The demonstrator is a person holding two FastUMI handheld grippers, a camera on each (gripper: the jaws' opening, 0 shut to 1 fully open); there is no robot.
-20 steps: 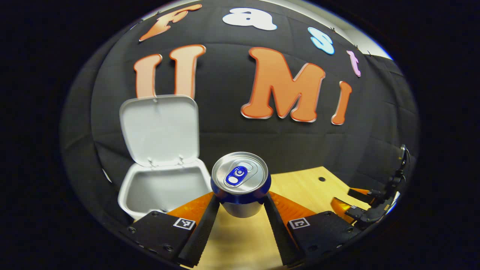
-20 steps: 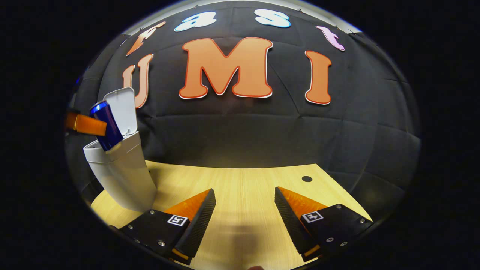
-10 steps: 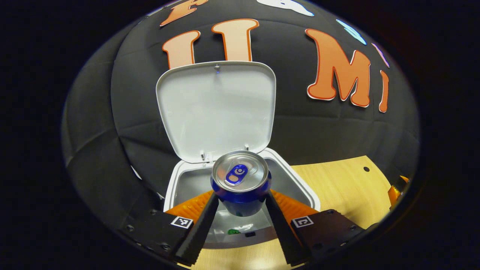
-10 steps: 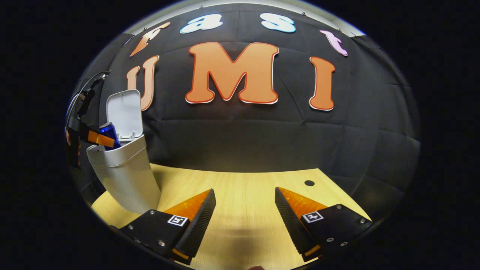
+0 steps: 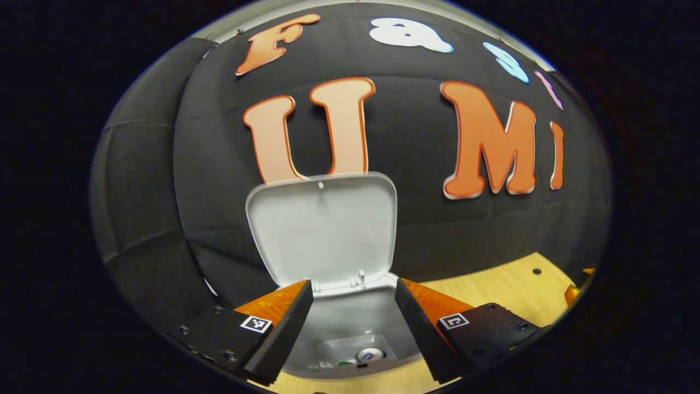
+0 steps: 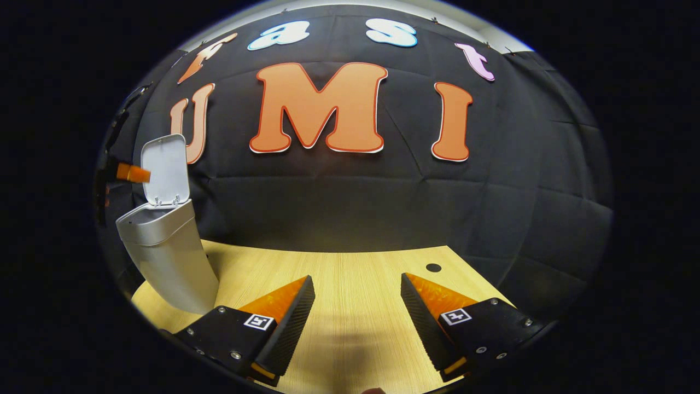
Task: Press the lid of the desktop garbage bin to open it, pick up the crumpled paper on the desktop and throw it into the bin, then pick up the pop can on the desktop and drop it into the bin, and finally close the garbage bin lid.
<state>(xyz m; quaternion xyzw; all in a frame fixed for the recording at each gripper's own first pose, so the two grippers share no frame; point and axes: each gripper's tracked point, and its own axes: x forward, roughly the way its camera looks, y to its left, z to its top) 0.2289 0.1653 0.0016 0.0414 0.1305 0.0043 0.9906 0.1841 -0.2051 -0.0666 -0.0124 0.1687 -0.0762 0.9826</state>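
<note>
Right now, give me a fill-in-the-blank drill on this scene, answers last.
1. The bin's lid stands ____.
2. The can lies ____ the bin.
3. The left gripper hangs over the bin with its jaws ____.
4. The right gripper hovers over the ____, holding nothing.

Missing words: open; inside; open; table

The upright lid (image 5: 322, 232) walls the bin (image 6: 167, 257) mouth's far side; tabletop (image 6: 355, 273) beside it lies free.

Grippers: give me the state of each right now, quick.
Left gripper: jaws open, holding nothing, above the open bin; the can lies inside.
Right gripper: jaws open, holding nothing, over the table.
</note>
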